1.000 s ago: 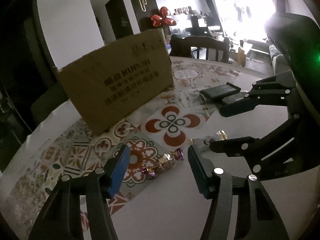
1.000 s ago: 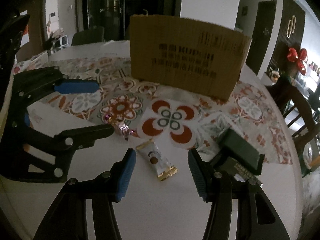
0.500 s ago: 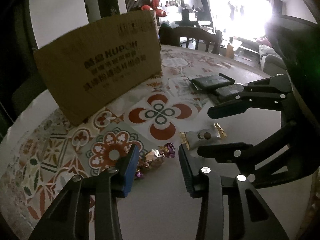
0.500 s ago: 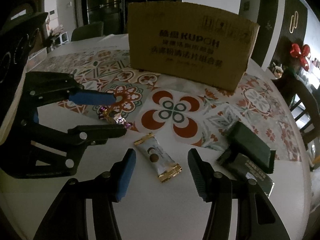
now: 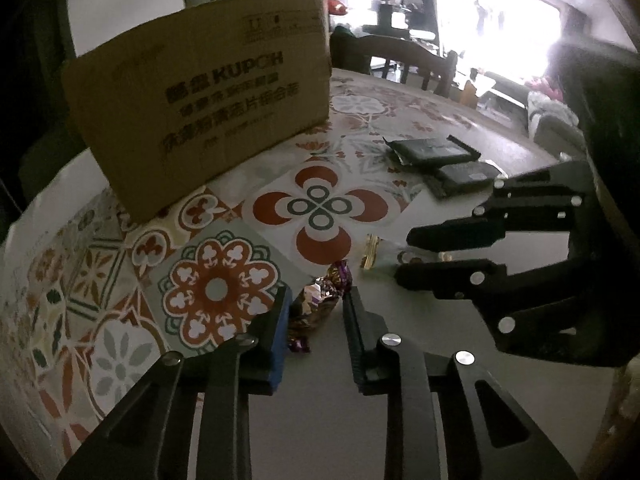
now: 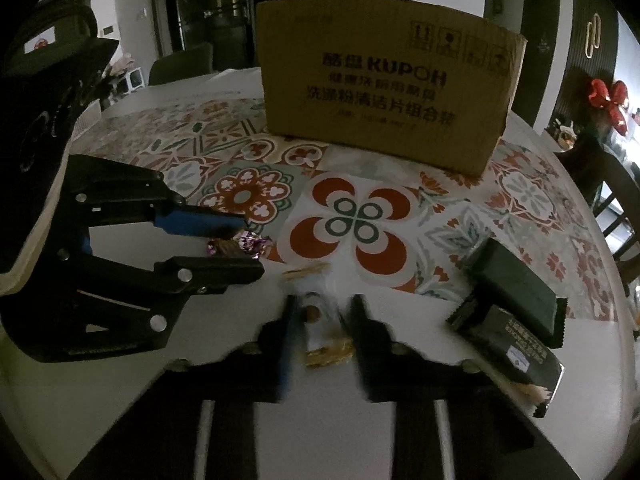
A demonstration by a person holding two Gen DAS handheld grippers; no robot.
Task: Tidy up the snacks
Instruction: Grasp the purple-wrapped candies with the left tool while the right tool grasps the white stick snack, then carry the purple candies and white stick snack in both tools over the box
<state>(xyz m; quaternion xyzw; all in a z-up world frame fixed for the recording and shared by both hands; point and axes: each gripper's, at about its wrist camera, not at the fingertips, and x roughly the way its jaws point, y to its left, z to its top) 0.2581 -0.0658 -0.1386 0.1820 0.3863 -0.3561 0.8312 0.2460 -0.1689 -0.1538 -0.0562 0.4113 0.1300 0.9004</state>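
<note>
Left gripper point(image 5: 316, 312) astride purple-wrapped candy point(image 5: 320, 304).

Left wrist view: low over the desk point(image 5: 460, 360), close, facing the cardboard box point(image 5: 200, 120) and a bright window behind. Right wrist view: equally low, facing the box point(image 6: 384, 88) squarely. Shared: box, patterned cloth point(image 6: 352, 220), dark packets point(image 5: 436, 152), each other's jaws.
</note>
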